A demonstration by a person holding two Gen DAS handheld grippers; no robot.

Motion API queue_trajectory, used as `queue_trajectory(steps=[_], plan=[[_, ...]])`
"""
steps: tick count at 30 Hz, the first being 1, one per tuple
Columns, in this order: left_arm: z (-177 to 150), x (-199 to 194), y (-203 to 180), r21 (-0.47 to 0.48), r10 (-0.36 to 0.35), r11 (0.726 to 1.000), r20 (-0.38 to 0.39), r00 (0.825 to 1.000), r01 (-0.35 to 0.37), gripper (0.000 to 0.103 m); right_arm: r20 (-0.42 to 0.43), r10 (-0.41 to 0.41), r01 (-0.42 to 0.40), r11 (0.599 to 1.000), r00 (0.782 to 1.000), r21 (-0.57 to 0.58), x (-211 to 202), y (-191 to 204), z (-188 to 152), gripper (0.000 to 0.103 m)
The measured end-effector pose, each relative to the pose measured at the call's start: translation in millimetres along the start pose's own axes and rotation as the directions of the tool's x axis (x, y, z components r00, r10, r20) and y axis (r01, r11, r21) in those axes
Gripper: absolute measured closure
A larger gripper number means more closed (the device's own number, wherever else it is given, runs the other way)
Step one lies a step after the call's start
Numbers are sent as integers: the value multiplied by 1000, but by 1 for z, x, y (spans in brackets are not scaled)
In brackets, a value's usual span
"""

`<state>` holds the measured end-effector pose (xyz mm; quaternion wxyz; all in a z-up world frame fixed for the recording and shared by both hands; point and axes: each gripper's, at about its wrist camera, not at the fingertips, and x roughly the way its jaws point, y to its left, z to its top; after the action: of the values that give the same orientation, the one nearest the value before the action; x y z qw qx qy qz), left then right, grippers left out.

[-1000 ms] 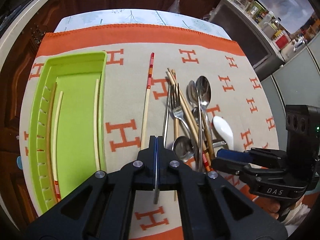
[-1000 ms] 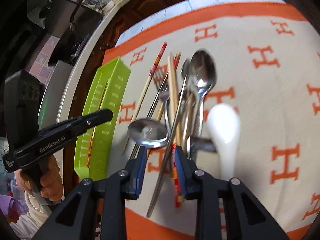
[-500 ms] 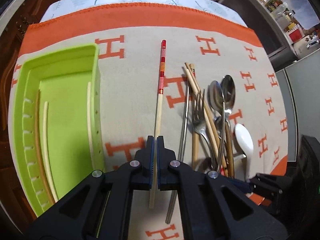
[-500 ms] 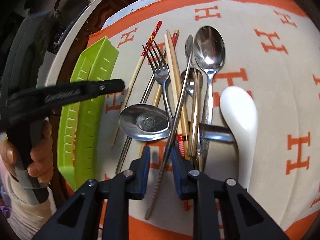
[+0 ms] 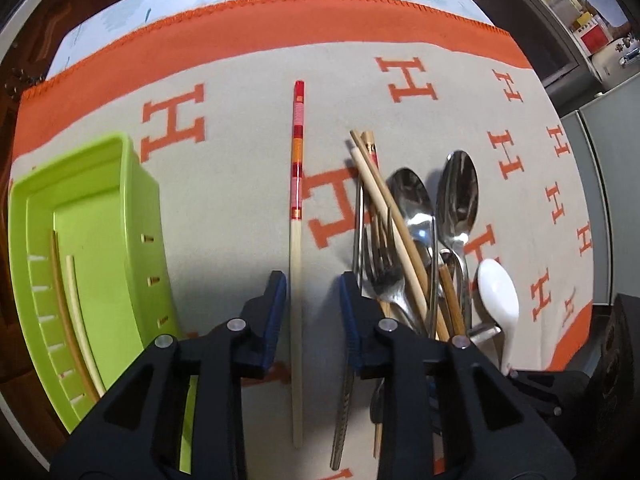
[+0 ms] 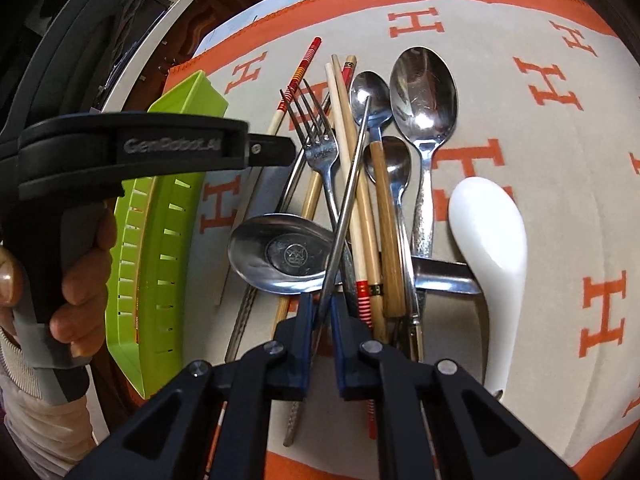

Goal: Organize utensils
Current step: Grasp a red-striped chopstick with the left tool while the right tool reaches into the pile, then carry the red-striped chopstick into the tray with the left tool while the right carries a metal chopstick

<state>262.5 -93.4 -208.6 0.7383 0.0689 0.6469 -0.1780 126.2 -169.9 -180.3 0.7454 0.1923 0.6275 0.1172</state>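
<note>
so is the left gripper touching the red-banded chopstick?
Apart. The left wrist view shows the left gripper open, cloth visible between each finger and the red-banded chopstick.

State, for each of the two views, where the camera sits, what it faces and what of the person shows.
Left wrist: on the left gripper, open astride a chopstick; tray on its left; no hand shows.
Right wrist: on the right gripper, pinching a metal rod above the utensil pile; left hand visible.
Shared: tray, chopstick, white spoon.

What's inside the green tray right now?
The green tray holds at least two chopsticks along its left side. Its near end is hidden behind the left gripper.
</note>
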Motion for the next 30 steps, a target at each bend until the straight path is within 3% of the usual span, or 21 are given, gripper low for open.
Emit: queue_trajectory(steps=[1, 2, 3, 9, 16, 21, 23, 26, 30], plan=[[1, 0, -2, 7, 14, 1000, 3, 1000, -14, 80, 1, 1, -1, 1000, 1000, 0, 0, 0, 0, 95], [1, 0, -3, 10, 39, 999, 6, 999, -39, 97, 3, 3, -3, 1000, 1000, 0, 0, 0, 0, 95], [1, 1, -5, 15, 69, 997, 11, 998, -69, 100, 5, 6, -6, 1000, 1000, 0, -1, -2, 0, 95], [-9, -13, -2, -25, 47, 999, 37, 998, -46, 100, 12, 54, -54, 998, 998, 27, -14, -21, -9, 98], [-55, -80, 12, -42, -4, 999, 143, 990, 11, 100, 56, 120, -123, 991, 991, 59, -48, -31, -18, 98], [-99, -130, 42, -68, 39, 997, 192, 981, -26, 100, 84, 150, -153, 988, 985, 19, -71, -12, -18, 98], [-119, -145, 60, -85, 87, 994, 209, 974, -71, 100, 85, 172, -171, 985, 981, -9, -76, 6, -14, 98], [-136, -153, 82, -124, 152, 984, 219, 964, -127, 100, 71, 190, -188, 981, 979, -40, -73, 31, -7, 98], [-150, -151, 103, -156, 179, 977, 207, 962, -148, 100, 50, 204, -202, 978, 978, -49, -60, 62, 7, 98]])
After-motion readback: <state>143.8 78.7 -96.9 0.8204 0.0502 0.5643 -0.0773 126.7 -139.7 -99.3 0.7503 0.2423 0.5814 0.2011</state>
